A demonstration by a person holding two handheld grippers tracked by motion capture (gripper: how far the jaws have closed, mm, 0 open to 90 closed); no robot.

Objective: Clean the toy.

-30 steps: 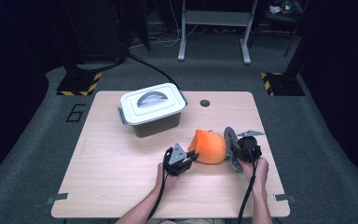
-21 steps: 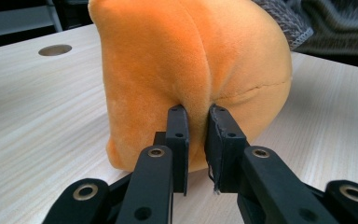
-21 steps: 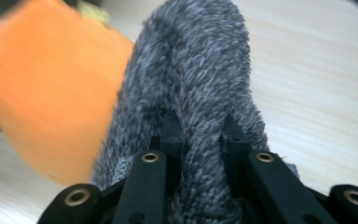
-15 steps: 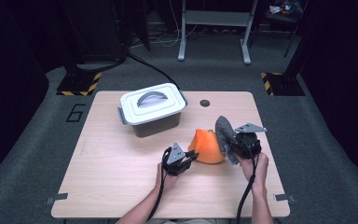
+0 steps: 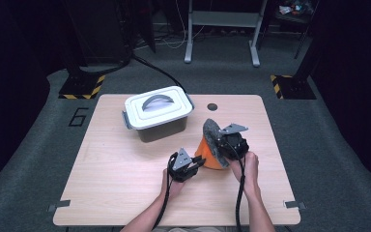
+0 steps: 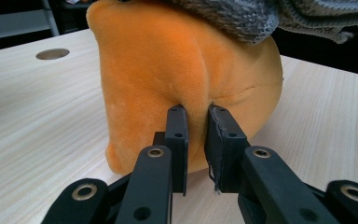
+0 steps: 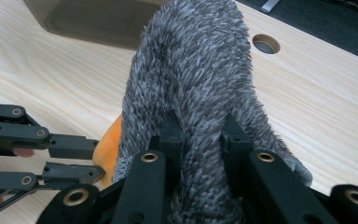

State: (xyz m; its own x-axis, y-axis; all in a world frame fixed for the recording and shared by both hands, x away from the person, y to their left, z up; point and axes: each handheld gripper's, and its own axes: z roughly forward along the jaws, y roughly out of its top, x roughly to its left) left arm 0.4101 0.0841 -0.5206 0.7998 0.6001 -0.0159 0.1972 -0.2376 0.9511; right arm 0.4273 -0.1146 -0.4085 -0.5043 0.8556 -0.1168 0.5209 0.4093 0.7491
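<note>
An orange plush toy lies on the wooden table right of the middle, with a grey fuzzy part standing up over it. My left gripper comes in from the left and is shut on a fold of the orange plush low on its side, as the left gripper view shows. My right gripper is shut on the grey fuzzy part, pinched between its jaws. The left gripper and a strip of orange appear at the lower left of the right gripper view.
A white lidded bin with a grey handle stands at the back, left of the toy. A round hole is in the tabletop behind the toy. Bare wood spreads over the left and front.
The right gripper has drawn the grey fuzzy part up and to the left, over the orange plush. The left gripper has stayed in place, still shut on the plush.
</note>
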